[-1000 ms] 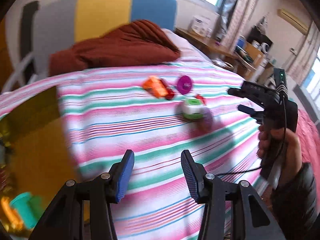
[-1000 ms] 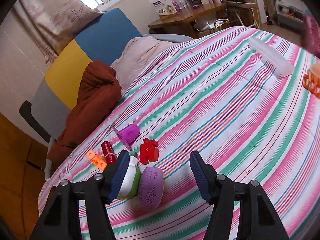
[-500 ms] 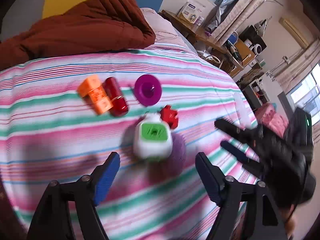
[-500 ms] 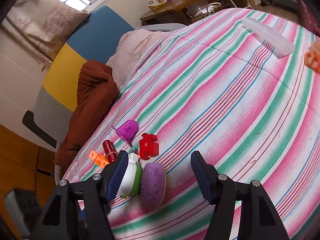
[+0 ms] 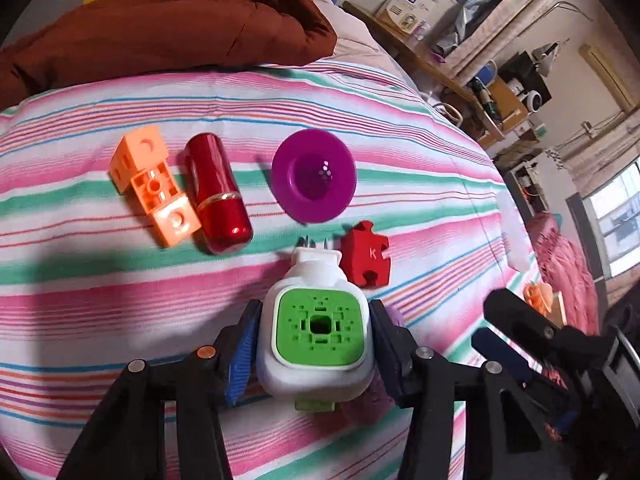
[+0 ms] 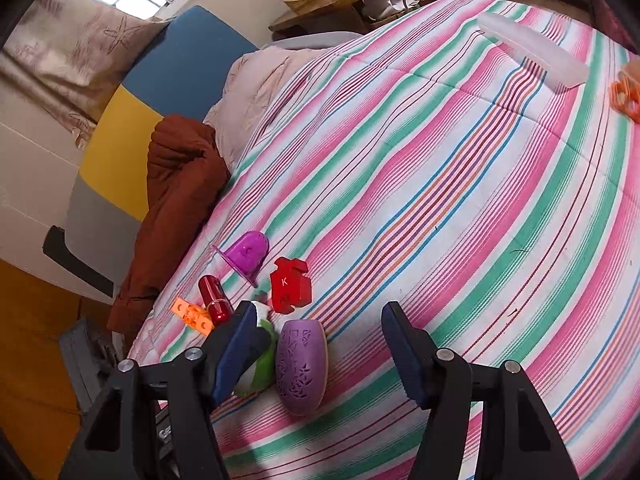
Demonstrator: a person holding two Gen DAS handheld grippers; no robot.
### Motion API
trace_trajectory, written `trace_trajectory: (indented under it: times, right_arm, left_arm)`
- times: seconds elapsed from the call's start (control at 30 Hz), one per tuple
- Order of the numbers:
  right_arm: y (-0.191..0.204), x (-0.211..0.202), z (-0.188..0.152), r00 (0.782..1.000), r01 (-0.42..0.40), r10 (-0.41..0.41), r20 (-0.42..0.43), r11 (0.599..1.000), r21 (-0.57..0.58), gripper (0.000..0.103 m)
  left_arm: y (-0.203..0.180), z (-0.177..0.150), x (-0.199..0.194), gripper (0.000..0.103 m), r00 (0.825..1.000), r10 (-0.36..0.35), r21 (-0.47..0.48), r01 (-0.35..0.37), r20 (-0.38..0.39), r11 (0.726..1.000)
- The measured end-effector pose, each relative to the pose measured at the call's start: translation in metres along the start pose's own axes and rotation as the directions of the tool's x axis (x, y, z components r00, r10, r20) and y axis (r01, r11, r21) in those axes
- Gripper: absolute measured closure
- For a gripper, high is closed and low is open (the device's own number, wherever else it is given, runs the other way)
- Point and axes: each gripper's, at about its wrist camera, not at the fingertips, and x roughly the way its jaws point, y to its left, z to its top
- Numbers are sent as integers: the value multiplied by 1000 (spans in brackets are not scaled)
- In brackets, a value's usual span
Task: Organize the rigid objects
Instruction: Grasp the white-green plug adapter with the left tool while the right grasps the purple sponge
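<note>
Down and forward since a second ago, your left gripper (image 5: 314, 344) is closing around the plug-in (image 5: 318, 330) on the bed (image 5: 120, 308): light, rigid, slick; squeeze its flat sides. Right gripper (image 6: 320, 344) hangs open over the purple pod (image 6: 302, 364); beyond lie the lipstick (image 5: 216, 192) and blocks (image 5: 154, 184).

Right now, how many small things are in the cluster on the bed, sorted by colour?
Orange: 1, blocks
Red: 2, tube, puzzle piece
Purple: 2, funnel, oval case
White-green: 1, gadget
Total: 6
</note>
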Motion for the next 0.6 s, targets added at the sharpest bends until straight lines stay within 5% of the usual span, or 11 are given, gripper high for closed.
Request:
trace_trajectory:
  times: [0.43,0.6]
  right_arm:
    - [28,18,-17,998,2,-15,-68,982,-186,38]
    - [40,37,-27,991,45,-78,-107,958,-282,38]
  left_arm:
    - [30,-85,-63,50,980,139,115,-156,144,981]
    - [33,-117,-82,50,974,160,106,-178,162,978]
